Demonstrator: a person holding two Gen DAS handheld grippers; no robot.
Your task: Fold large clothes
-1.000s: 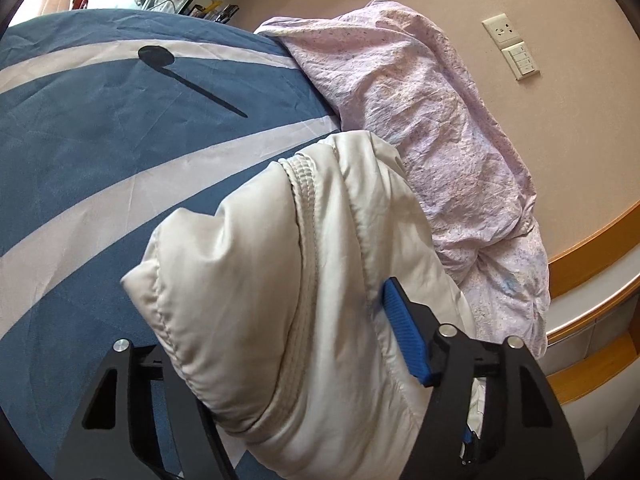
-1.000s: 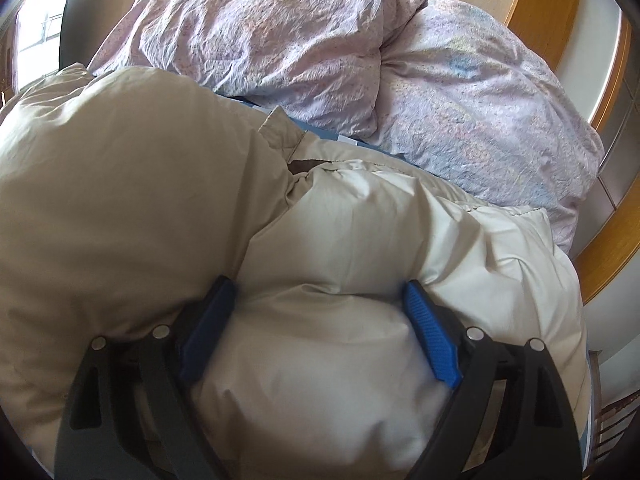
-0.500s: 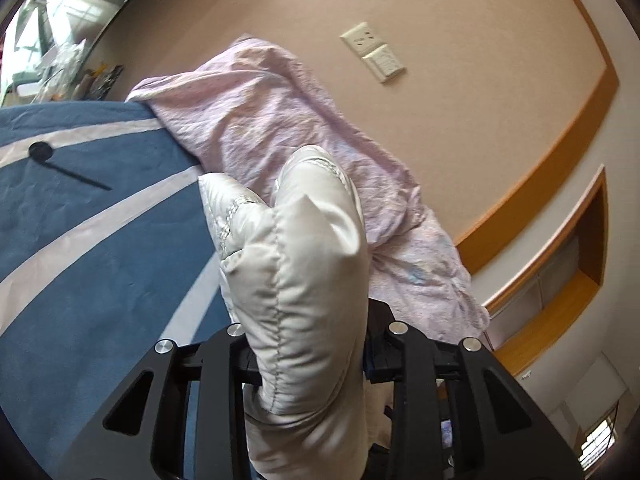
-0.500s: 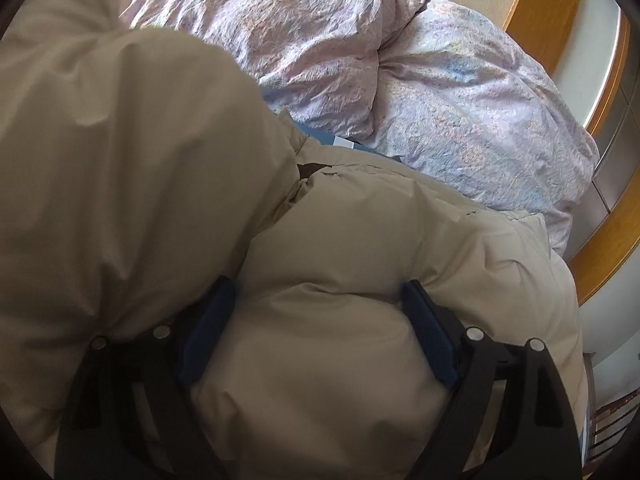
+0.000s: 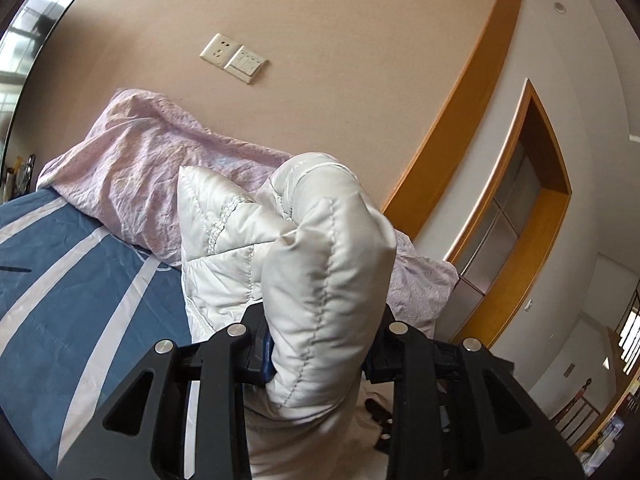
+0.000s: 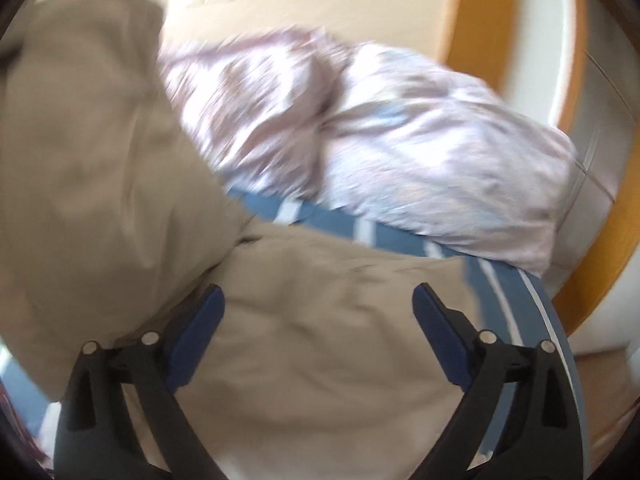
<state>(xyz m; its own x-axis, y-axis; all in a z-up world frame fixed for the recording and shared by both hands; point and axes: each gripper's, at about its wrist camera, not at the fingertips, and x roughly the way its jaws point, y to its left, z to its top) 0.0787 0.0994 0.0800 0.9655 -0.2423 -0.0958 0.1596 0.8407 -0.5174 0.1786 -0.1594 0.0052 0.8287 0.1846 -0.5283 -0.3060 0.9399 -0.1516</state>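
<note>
While the padded jacket (image 5: 324, 276) hangs partly raised off the bed (image 5: 80, 300), the scene reads like this:

Step in hand: a lift-and-carry stage of the fold, as I judge it; one bunched, quilted end of the cream jacket is held up in the air above the blue striped bed cover

Left claw (image 5: 320, 354): closed tight on a thick roll of the jacket, which bulges up and forward out of the grip, with the blue pads almost buried in the fabric

Right claw (image 6: 318, 336): its two blue fingers (image 6: 198, 332) stand wide apart over the jacket's tan-looking body; fabric lies between and under them, but nothing appears pinched

Where the jacket is: on the bed near the pink duvet (image 5: 132, 176), which is heaped against the wall; one end is raised in the left claw and the rest sprawls below the right claw

Next move calls for: carrying the held end across onto the flat part and laying it down squarely, while the right claw pins or takes an edge so the puffy filling does not spring back; this is my guess

Hard to make out: the right wrist view is smeared with motion blur, so seams, zip and jacket edges are lost there

Hidden: the jacket's full outline, sleeves and hem are cut off below both claws; which part the left claw holds cannot be told

Background: a wall socket and switch (image 5: 234, 58)
</note>
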